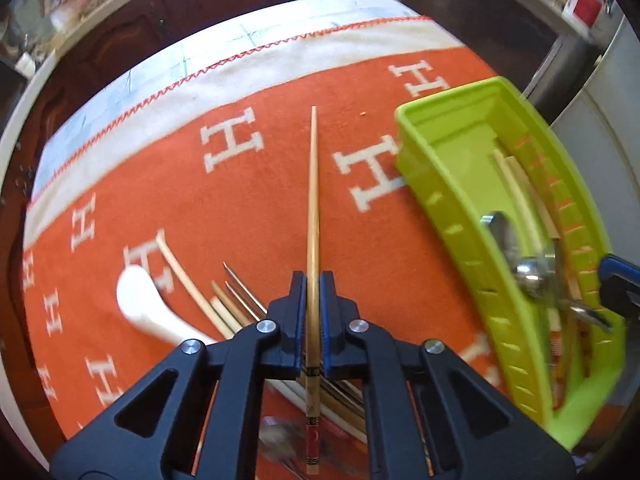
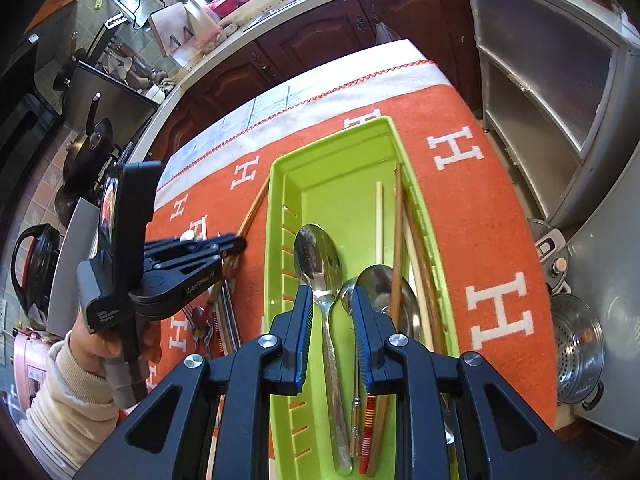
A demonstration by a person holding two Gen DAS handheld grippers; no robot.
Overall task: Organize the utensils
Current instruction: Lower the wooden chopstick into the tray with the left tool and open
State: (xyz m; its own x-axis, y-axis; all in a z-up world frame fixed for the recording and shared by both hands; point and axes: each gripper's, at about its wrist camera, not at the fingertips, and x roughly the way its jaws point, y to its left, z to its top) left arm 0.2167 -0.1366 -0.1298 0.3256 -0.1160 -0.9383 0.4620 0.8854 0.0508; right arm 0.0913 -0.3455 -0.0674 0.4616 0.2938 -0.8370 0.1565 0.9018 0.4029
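Note:
My left gripper (image 1: pixel 313 282) is shut on a long wooden chopstick (image 1: pixel 313 184) that points away over the orange cloth. Below it lie a white ceramic spoon (image 1: pixel 146 304) and several loose chopsticks (image 1: pixel 224 308). In the right wrist view a hand holds that left gripper (image 2: pixel 240 243) left of the green tray (image 2: pixel 280 184). My right gripper (image 2: pixel 332 292) hangs over the tray, its jaws open wider than the neck of the metal spoon (image 2: pixel 318 252) lying between them. A second metal spoon (image 2: pixel 380 284) and several chopsticks (image 2: pixel 398 232) rest in the tray.
The orange cloth (image 2: pixel 492 216) with white letters covers the table, whose edge drops off at right. A steel steamer pot (image 2: pixel 580 344) and grey cabinet (image 2: pixel 552 92) stand beyond it. Dark wooden cupboards (image 2: pixel 320 36) are at the far side. A sleeve (image 2: pixel 68 396) is at lower left.

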